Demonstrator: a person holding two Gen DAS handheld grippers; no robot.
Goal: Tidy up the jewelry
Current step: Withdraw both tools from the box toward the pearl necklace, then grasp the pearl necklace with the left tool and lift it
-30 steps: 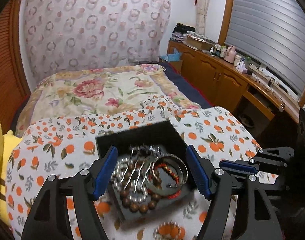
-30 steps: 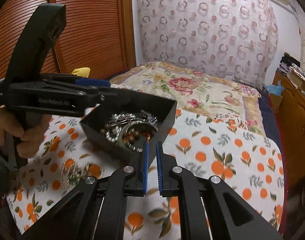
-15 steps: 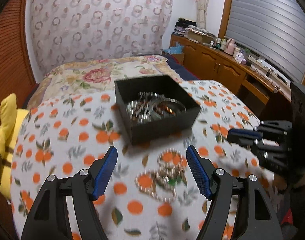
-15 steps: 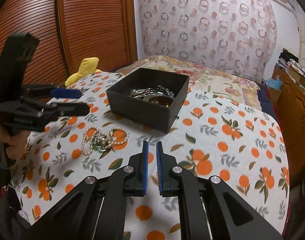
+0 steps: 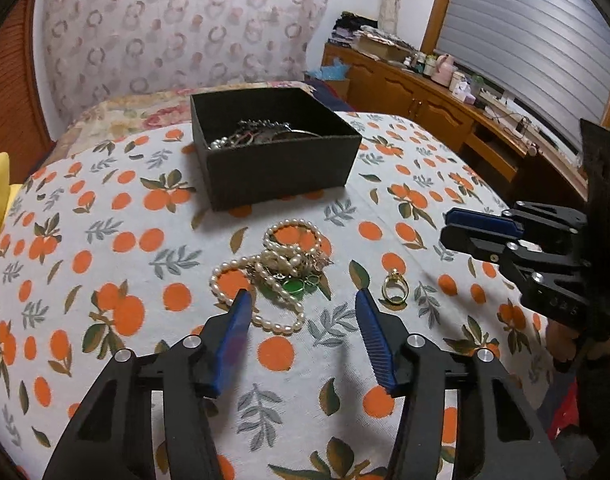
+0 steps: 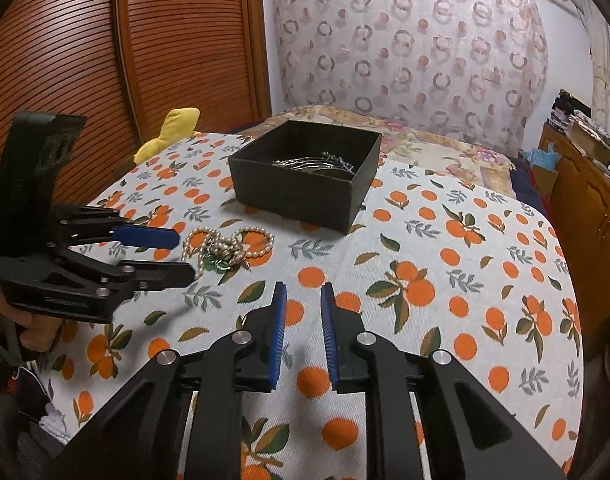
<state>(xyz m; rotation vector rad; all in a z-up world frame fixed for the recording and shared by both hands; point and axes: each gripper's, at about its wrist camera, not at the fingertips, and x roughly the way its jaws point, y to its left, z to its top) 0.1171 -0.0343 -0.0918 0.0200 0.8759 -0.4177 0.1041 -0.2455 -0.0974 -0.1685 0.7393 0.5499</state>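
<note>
Here the tangle of pearl strands [image 5: 277, 268] lies on the orange-print cloth [image 5: 117, 240], its long axis running near-left to far-right, just near of the square black box [image 5: 277, 168]. Green stones show in it; the knot's middle is hard to untangle by eye. A gold ring [image 5: 395, 288] sits right of it. The box's walls hide most of its metal contents. Left gripper [image 5: 301, 304] jaws are spread wide; right gripper [image 6: 301, 308] jaws are parted, empty.

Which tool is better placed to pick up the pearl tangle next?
Left. The left tool is open and lined up with the pearls, which lie just ahead of its tips. The right tool sits off to the side, narrowly open, facing bare cloth.
</note>
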